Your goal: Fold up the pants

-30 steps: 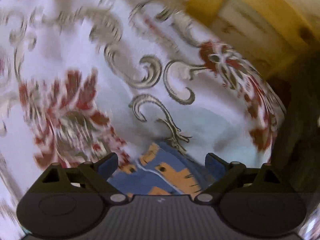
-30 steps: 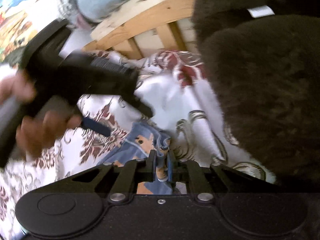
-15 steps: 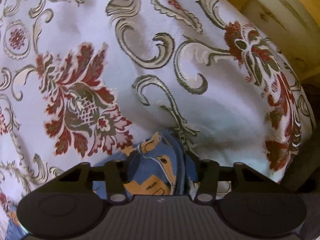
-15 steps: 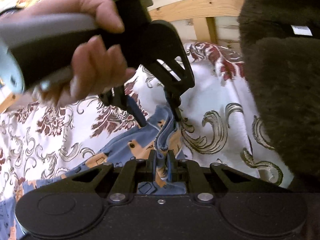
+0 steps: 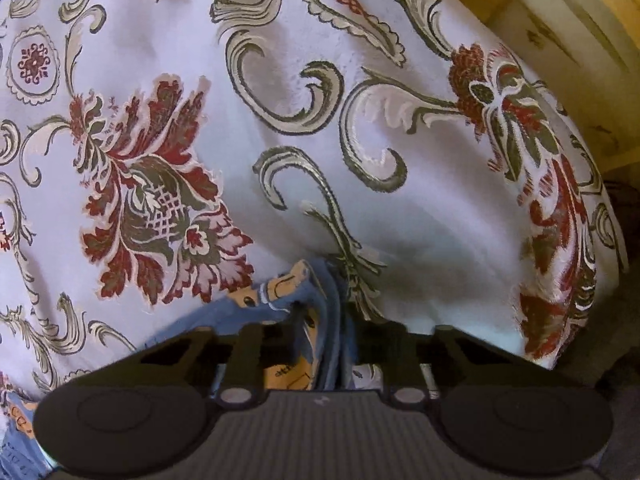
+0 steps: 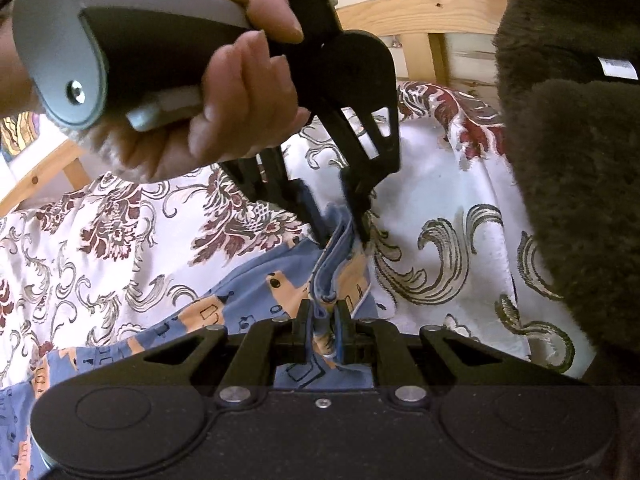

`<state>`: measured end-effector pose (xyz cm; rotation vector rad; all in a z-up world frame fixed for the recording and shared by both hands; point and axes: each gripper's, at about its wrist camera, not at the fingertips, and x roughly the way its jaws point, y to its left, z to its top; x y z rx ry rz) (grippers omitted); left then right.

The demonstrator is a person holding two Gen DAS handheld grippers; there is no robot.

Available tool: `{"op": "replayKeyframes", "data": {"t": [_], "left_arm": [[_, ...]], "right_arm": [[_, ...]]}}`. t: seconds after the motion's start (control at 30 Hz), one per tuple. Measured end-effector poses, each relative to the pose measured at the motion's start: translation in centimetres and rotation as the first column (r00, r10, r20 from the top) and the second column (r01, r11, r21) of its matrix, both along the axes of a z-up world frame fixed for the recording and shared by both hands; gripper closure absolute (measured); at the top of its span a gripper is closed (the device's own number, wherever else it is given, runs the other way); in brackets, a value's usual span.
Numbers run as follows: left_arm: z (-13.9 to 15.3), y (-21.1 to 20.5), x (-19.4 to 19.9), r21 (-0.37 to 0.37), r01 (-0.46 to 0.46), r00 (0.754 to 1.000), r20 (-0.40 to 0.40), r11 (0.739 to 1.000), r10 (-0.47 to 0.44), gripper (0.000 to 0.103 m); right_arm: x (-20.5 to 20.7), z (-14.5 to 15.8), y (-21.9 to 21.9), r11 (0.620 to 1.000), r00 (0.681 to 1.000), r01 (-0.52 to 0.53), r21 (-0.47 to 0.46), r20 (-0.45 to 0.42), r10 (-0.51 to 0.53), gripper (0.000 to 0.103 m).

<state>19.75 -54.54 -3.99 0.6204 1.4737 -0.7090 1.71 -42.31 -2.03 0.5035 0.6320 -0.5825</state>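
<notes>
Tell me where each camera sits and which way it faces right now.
Left wrist: on the left gripper, facing down along its fingers at the bedspread; its fingers close on the pants.
Right wrist: on the right gripper, facing across the bed toward the wooden frame; shows the hand holding the left gripper.
Shared: pants, bedspread.

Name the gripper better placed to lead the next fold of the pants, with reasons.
Right, probably. The right gripper is shut on the pants hem, layers pinched between its pads. The left gripper straddles the same hem further on, not clearly clamped, so it should close first.
</notes>
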Motion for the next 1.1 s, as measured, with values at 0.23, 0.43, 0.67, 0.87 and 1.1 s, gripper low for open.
{"op": "replayKeyframes", "data": {"t": [0.23, 0.43, 0.67, 0.87, 1.1], "left_arm": [[2.0, 2.5, 0.4, -0.068, -0.003, 1.000, 0.002, 0.998, 0.003, 0.095], [4.8, 7.7, 0.8, -0.222, -0.015, 1.000, -0.025, 0.975, 0.010, 0.095], [6.0, 15.8, 1.9, -0.433, -0.109, 0.993, -0.081, 0.895, 0.082, 0.095], [4.8, 23.4, 3.6, -0.526, -0.212, 0.977, -0.115, 0.823, 0.178, 0.095], [0.7, 31.7, 4.8, -0.558, -0.335, 0.942, -0.183, 0.759, 0.280, 0.093]], "right_arm": [[-0.3, 0.6, 0.7, 0.999, 0.999, -0.035, -0.031, 0.007, 0.036, 0.092], [-1.3, 1.8, 2.2, 0.990, 0.993, -0.110, -0.086, 0.028, 0.113, 0.092], [-1.6, 2.9, 4.6, 0.956, 0.965, -0.255, -0.145, 0.022, 0.260, 0.092], [-0.9, 3.0, 7.2, 0.889, 0.907, -0.418, -0.188, -0.028, 0.420, 0.092], [0.3, 2.0, 12.1, 0.726, 0.766, -0.642, -0.246, -0.162, 0.623, 0.092]]}}
